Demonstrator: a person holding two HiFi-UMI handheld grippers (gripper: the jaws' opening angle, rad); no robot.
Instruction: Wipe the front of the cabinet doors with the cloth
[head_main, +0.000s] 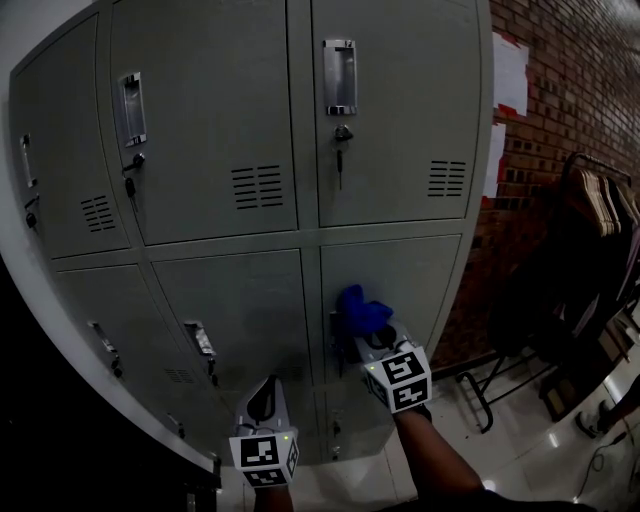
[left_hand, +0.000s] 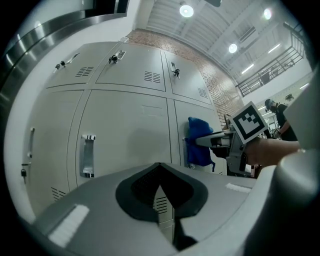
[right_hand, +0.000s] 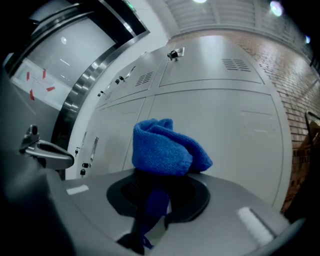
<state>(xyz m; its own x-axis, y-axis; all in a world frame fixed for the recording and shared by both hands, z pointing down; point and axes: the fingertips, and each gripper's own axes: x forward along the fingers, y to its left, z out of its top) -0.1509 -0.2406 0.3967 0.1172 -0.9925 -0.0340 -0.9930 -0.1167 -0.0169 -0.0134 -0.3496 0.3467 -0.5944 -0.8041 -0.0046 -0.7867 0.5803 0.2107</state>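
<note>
The grey metal cabinet (head_main: 215, 120) has several doors with recessed handles and vents. My right gripper (head_main: 372, 338) is shut on a bunched blue cloth (head_main: 361, 309), held at the left edge of the lower right door (head_main: 425, 280), by its handle. In the right gripper view the cloth (right_hand: 167, 147) bulges above the shut gripper (right_hand: 157, 192), with a tail hanging between the jaws. The left gripper view shows the cloth (left_hand: 199, 142) against that door. My left gripper (head_main: 266, 398) is lower, in front of the middle lower door (head_main: 250, 310), shut and empty (left_hand: 160, 186).
Keys hang from locks on the upper doors (head_main: 340, 140). A brick wall (head_main: 560, 110) stands right of the cabinet. A clothes rack with hangers (head_main: 600, 200) and dark garments stands at the right on a glossy tiled floor (head_main: 520, 450).
</note>
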